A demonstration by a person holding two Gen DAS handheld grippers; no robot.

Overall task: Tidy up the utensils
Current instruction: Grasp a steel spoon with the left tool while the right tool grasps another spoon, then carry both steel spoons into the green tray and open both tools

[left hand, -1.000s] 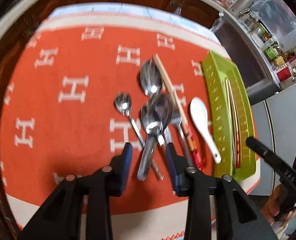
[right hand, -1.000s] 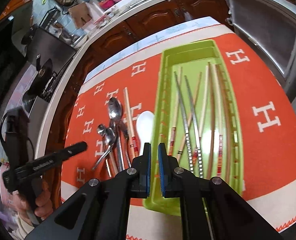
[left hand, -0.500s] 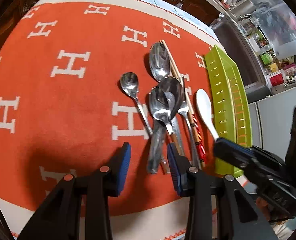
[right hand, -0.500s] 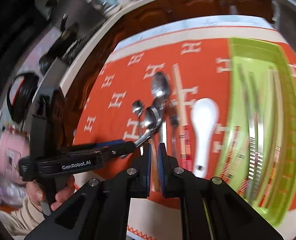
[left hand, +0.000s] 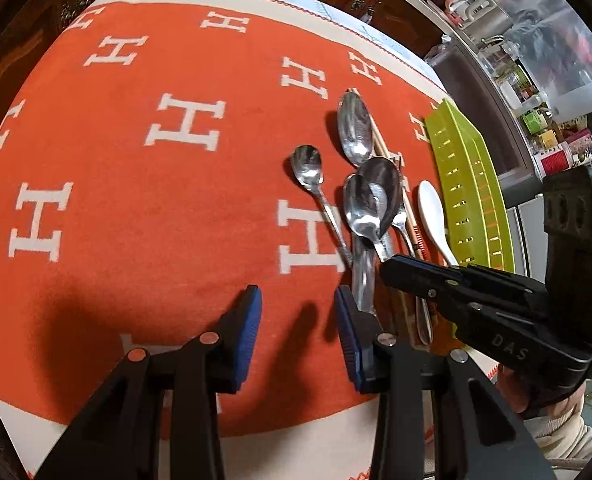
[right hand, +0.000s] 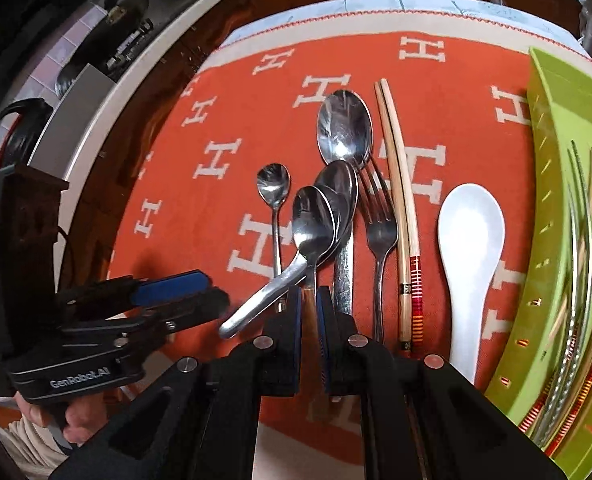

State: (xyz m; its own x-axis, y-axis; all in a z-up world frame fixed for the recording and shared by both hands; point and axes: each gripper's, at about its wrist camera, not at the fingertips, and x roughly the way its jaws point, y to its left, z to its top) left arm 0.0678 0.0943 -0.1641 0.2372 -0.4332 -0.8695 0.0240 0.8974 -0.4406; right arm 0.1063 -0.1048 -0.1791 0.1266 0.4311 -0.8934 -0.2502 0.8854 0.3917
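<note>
Several metal spoons (left hand: 362, 208) lie in a pile on the orange cloth, with a fork (right hand: 380, 220), a chopstick pair (right hand: 400, 208) and a white ceramic spoon (right hand: 470, 236) beside them. My left gripper (left hand: 298, 312) is open and empty, just left of the spoon handles. My right gripper (right hand: 308, 300) has come in low over the handles; its jaws stand narrowly apart around the brown handle (right hand: 309, 300) of one spoon. It also shows in the left wrist view (left hand: 400, 272).
A green slotted tray (right hand: 544, 216) at the right holds several chopsticks (right hand: 584, 240). The orange cloth with white H marks (left hand: 135, 200) covers the table. Dark wooden cabinets and a kitchen counter stand behind.
My right gripper swung left from the green tray to the spoon pile and lowered onto the handles. My left gripper shifted a little left of the pile and stayed open.
</note>
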